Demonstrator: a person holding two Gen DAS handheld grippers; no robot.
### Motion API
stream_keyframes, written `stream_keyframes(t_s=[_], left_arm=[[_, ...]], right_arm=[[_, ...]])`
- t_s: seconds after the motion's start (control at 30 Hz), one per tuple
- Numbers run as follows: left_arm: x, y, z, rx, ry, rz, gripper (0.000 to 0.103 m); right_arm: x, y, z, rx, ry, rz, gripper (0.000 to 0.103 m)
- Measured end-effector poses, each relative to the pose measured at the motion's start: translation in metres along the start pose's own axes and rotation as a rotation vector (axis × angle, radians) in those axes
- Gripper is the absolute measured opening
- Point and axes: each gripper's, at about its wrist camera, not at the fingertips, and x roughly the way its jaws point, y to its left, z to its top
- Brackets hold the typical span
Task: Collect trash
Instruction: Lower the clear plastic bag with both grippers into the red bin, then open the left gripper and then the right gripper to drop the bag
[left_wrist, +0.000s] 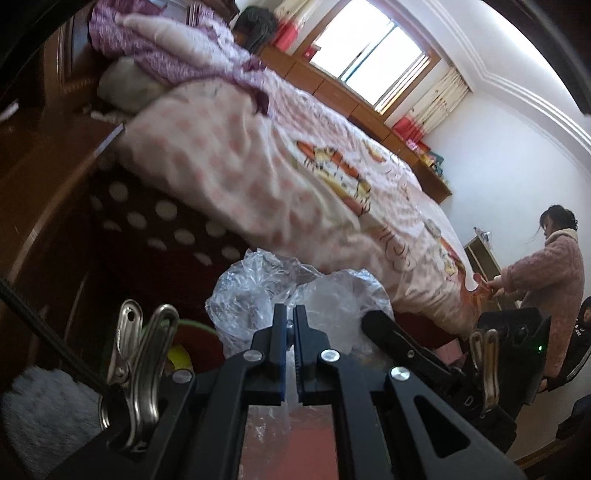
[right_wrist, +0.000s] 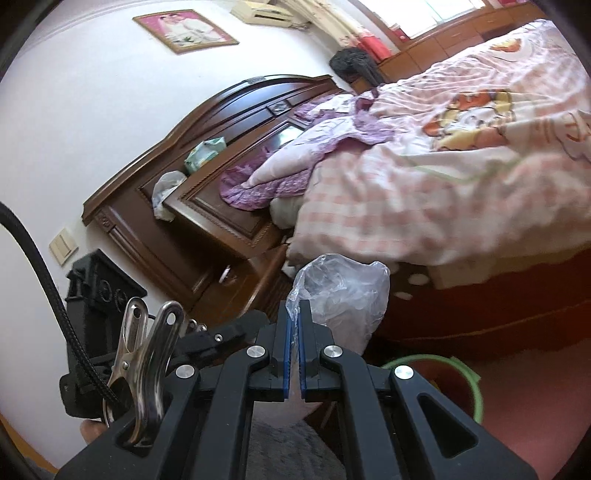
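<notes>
- Left gripper (left_wrist: 290, 314) and right gripper (right_wrist: 294, 310): I see both clamped on crinkled clear plastic bag (left_wrist: 258, 295).
- Bag: light, limp, slippery; I'd pinch bunched film.

The plastic bag (left_wrist: 295, 295) hangs in front of the left gripper (left_wrist: 290, 314) at 12 o'clock, pinched between both grippers — the right gripper (right_wrist: 294, 314) grips its edge too. Behind the bag lies the bed (left_wrist: 258, 166). A bin (right_wrist: 461, 376) sits below, at 4 o'clock in the right view. A person (left_wrist: 550, 280) stands at 3 o'clock, past the bed's foot.
</notes>
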Motion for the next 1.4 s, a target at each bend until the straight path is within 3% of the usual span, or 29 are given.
stream_keyframes(t_s=[0.1,0.27,0.37,0.57,0.73,0.9,1.4], left_arm=[[0.017,0.003,-0.008,-0.025,0.043,0.036,0.003],[0.062,0.017,-0.019,-0.053,0.136,0.158,0.003],[0.088,0.028,-0.027,-0.083,0.194,0.182,0.003],[0.126,0.05,-0.044,-0.12,0.277,0.237,0.003],[0.142,0.066,-0.054,-0.154,0.312,0.28,0.003],[0.164,0.083,-0.058,-0.201,0.37,0.312,0.003],[0.191,0.109,-0.07,-0.329,0.445,0.367,0.003]], right_arm=[[0.0,-0.017,-0.006,0.035,0.024,-0.012,0.004],[0.017,-0.051,-0.032,0.113,0.106,-0.04,0.004],[0.036,-0.076,-0.05,0.194,0.16,-0.063,0.004],[0.05,-0.106,-0.06,0.242,0.188,-0.097,0.004],[0.075,-0.133,-0.085,0.268,0.289,-0.124,0.004],[0.091,-0.157,-0.105,0.325,0.328,-0.124,0.004],[0.129,-0.183,-0.118,0.245,0.392,-0.175,0.004]])
